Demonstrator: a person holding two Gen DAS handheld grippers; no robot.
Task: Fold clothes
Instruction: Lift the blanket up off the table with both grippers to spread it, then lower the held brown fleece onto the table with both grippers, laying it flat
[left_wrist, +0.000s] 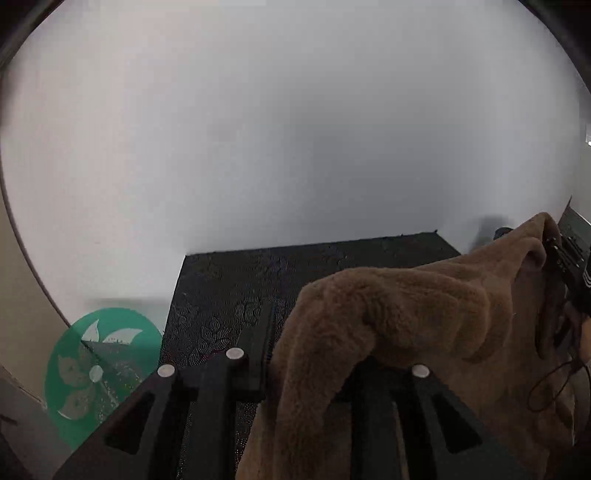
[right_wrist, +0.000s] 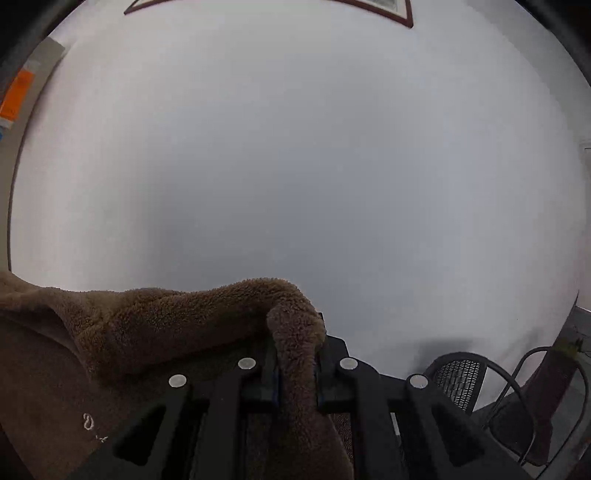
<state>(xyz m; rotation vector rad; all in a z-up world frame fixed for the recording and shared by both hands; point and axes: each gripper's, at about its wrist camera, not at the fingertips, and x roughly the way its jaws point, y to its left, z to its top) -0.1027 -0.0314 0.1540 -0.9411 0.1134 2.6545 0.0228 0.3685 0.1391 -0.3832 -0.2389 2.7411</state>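
A brown fleece garment (left_wrist: 406, 306) hangs lifted between both grippers, in front of a white wall. My left gripper (left_wrist: 314, 354) is shut on one edge of it; the cloth drapes over and hides the right finger. In the right wrist view the same garment (right_wrist: 147, 325) stretches away to the left, with small white stitching low on it. My right gripper (right_wrist: 295, 354) is shut on a bunched edge of the garment, which sticks up between the fingers. The right gripper also shows at the far right of the left wrist view (left_wrist: 569, 258).
A black patterned table top (left_wrist: 258, 280) lies below the left gripper against the white wall. A green round sign (left_wrist: 99, 365) with white leaf shapes stands at lower left. A black mesh chair (right_wrist: 480, 380) stands at lower right.
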